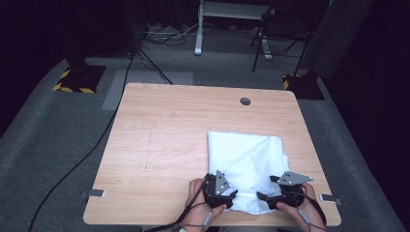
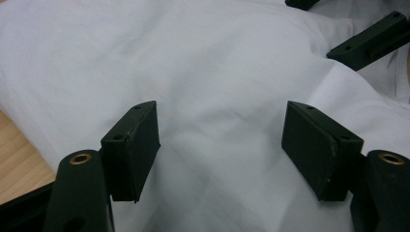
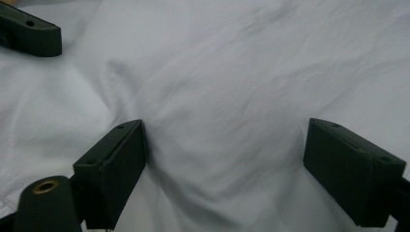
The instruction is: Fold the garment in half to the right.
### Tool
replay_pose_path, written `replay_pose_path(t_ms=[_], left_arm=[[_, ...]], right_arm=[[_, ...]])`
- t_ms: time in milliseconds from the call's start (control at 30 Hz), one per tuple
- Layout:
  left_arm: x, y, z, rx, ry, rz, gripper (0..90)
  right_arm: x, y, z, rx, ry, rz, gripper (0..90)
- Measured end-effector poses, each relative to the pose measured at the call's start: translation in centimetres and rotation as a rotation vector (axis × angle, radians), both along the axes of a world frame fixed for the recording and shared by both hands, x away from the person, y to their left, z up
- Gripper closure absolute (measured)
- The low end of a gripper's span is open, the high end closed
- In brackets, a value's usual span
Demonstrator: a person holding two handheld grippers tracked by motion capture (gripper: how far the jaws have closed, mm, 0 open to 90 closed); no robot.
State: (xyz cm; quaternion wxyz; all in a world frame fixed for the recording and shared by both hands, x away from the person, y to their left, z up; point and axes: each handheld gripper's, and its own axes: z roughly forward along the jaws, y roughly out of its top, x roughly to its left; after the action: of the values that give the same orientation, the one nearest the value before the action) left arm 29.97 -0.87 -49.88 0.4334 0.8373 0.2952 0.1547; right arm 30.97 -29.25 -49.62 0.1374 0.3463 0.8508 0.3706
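Wooden table (image 1: 159,140), dark room. Folded white cloth (image 1: 246,159) on the near right part. Left gripper (image 1: 231,197) and right gripper (image 1: 263,198) at its near edge, jaws wide, nothing pinched.

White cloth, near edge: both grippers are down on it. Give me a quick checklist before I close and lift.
1. Left gripper jaws open over the white cloth: ok.
2. Right gripper jaws open: ok.
3. Fabric between each pair of jaws: ok in both gripper views.
4. Pads actually pinching an edge or fold: cannot tell.
5. Cloth lies wholly on the table: ok.
6. Grippers apart, not colliding: ok.
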Motion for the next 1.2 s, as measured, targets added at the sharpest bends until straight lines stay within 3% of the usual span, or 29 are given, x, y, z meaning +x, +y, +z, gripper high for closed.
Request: replay_pose_path(t_ms=[200,533,733,1033,1100,1200], left_arm=[[1.8,2.0,0.2,-0.008,0.021,0.031,29.4],[4.5,4.4,0.3,-0.036,0.052,0.095,29.4],[5.0,5.3,0.8,-0.054,0.066,0.135,26.3],[3.0,6.8,3.6,-0.089,0.011,0.140,23.6],[2.2,7.2,5.1,-0.096,-0.019,0.132,23.3],[1.4,7.6,6.6,-0.101,-0.044,0.129,23.1]], right_arm=[[1.8,2.3,-0.1,0.003,-0.004,-0.037,14.6],[5.2,5.1,-0.1,0.004,0.004,-0.049,13.9],[5.7,6.1,0.0,0.009,-0.019,-0.076,16.8],[3.7,4.9,3.9,0.071,-0.091,-0.036,17.5],[3.0,3.9,5.9,0.090,-0.125,-0.025,17.5],[2.5,3.2,7.4,0.105,-0.146,-0.021,17.5]])
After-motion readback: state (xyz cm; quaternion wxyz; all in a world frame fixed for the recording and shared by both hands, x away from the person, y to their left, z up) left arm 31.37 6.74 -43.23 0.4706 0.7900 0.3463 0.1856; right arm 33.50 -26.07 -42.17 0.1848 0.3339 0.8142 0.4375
